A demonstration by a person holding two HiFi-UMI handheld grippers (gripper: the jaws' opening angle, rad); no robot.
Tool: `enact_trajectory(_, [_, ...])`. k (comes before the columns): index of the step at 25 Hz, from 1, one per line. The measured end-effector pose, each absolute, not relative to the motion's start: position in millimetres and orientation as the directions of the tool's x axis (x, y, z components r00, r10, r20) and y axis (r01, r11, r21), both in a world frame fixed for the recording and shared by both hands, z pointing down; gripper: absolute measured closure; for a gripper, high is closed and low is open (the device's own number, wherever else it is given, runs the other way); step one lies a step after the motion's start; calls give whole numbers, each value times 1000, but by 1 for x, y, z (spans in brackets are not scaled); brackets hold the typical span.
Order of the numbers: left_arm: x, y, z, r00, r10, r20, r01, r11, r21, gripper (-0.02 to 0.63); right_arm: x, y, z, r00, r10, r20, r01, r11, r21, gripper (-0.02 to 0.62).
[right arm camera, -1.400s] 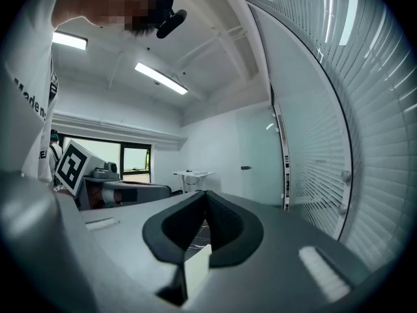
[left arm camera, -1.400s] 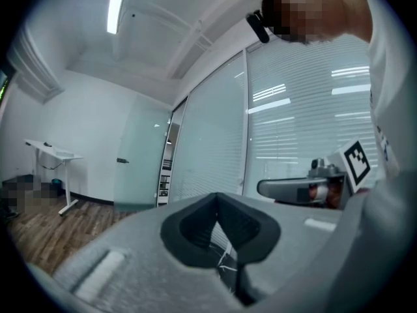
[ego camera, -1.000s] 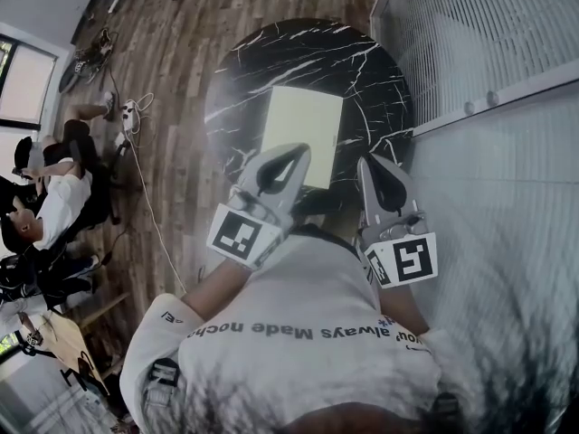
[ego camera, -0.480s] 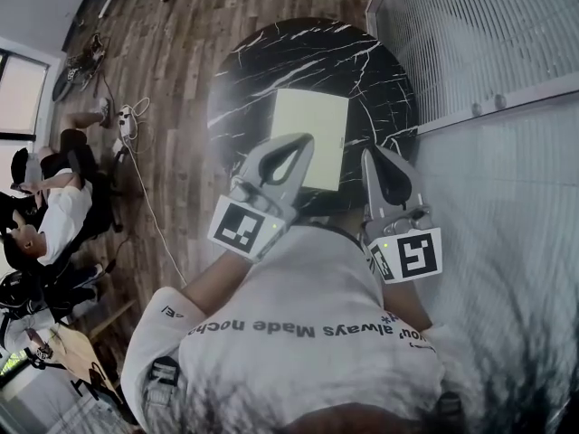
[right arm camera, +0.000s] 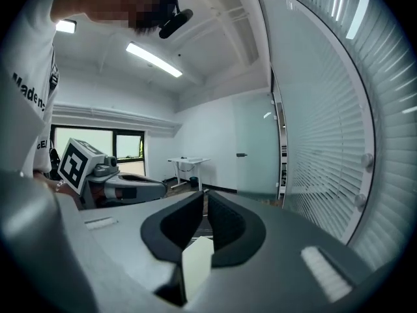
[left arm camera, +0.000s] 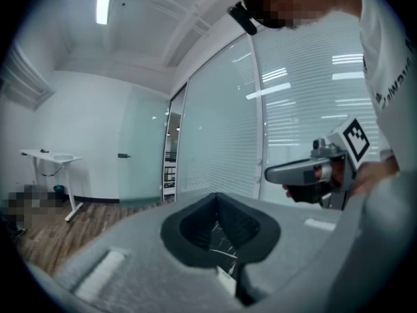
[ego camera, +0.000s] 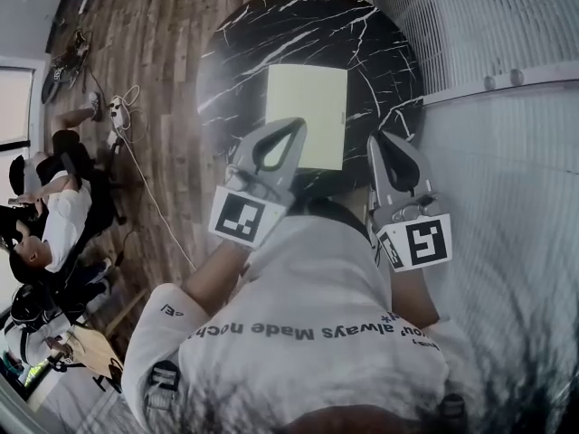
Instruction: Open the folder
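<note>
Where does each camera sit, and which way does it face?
Head view: on the person's head, steeply down at folder on table; shirt, left gripper, right gripper show.
Left gripper view: on that gripper, along its jaws toward glass wall; right gripper shows.
Right gripper view: likewise, toward a desk; left gripper shows.
Shared: folder, head and right gripper views.

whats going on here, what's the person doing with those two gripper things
A person stands over a round black marble table with a two-jaw gripper in each hand. A pale yellow folder lies flat and closed on the table. The left gripper and the right gripper are held out by the folder's near edge, both with jaws together and nothing between them. The folder is not yet opened.
</note>
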State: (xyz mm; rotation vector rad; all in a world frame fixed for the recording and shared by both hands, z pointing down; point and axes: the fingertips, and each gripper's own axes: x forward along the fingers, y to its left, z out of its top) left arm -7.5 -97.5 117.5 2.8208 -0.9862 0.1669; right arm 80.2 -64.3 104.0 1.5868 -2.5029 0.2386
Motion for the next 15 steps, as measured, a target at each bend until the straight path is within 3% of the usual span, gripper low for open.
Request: enact_trajectory(15, [8,-115,228,779,-555,292,-600,-795,91,603,100,-80,206,-407,-842,355,-912,395,-111,541])
